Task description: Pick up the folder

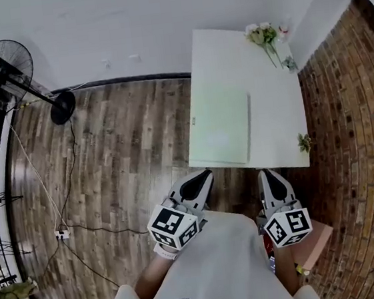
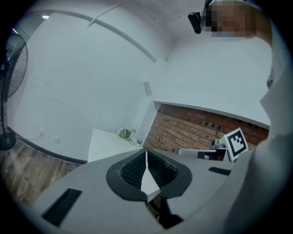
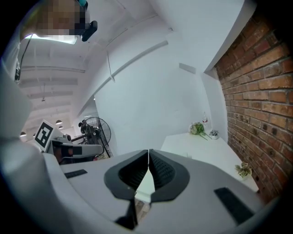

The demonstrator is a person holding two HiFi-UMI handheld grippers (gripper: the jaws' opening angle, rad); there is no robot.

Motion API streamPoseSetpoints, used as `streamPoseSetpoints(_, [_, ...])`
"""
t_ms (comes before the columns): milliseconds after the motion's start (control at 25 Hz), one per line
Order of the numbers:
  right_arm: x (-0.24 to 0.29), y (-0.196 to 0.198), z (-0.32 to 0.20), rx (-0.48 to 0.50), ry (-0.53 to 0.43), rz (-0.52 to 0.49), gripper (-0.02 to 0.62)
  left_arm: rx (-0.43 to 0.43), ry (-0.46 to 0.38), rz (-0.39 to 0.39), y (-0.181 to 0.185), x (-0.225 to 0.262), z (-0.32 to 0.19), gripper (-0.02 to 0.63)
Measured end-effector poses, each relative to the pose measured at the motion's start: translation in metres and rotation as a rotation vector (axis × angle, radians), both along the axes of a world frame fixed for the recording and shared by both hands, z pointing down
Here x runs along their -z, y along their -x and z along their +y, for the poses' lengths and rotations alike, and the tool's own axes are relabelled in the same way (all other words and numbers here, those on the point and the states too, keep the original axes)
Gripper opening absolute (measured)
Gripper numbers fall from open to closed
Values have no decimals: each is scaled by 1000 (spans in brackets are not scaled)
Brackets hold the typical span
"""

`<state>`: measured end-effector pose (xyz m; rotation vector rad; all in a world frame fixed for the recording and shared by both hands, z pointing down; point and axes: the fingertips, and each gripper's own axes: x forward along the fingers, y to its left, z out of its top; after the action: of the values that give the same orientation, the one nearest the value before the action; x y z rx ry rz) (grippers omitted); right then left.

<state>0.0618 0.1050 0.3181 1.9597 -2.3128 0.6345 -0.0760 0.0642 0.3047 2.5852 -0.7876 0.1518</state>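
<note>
A pale green folder lies flat on the left half of a white table, its near edge close to the table's front edge. My left gripper hovers just short of that front edge, below the folder's left part, jaws shut and empty. My right gripper is beside it, below the table's right part, also shut with nothing in it. In the left gripper view the shut jaws point at the table. The right gripper view shows its jaws closed tip to tip before the table.
A bunch of flowers lies at the table's far end and a small plant sprig at its right edge. A brick wall runs along the right. A standing fan and cables are on the wooden floor at left.
</note>
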Motion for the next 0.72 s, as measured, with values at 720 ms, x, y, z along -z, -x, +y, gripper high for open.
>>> streamPoseSetpoints(720, [3,-9,-86,39,13,-45,14,8,27,-2,-12,0,-69,28])
